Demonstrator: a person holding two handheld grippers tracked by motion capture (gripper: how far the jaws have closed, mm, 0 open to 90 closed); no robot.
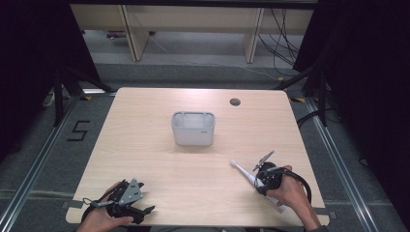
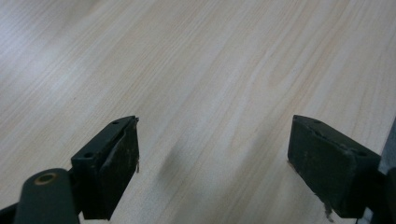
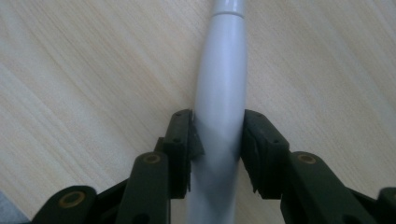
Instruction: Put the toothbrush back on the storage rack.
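Two tongs — right [image 3: 217, 140] clamping one white toothbrush [image 3: 219, 84], left [image 2: 212, 163] agape, one grey holder [image 1: 193, 128].

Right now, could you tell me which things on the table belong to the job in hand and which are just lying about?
In the job:
- white toothbrush, clamped between the right gripper's jaws
- grey holder at mid-table, probably where it goes

Idle:
- left gripper, open over bare table
- round cable hole in the tabletop
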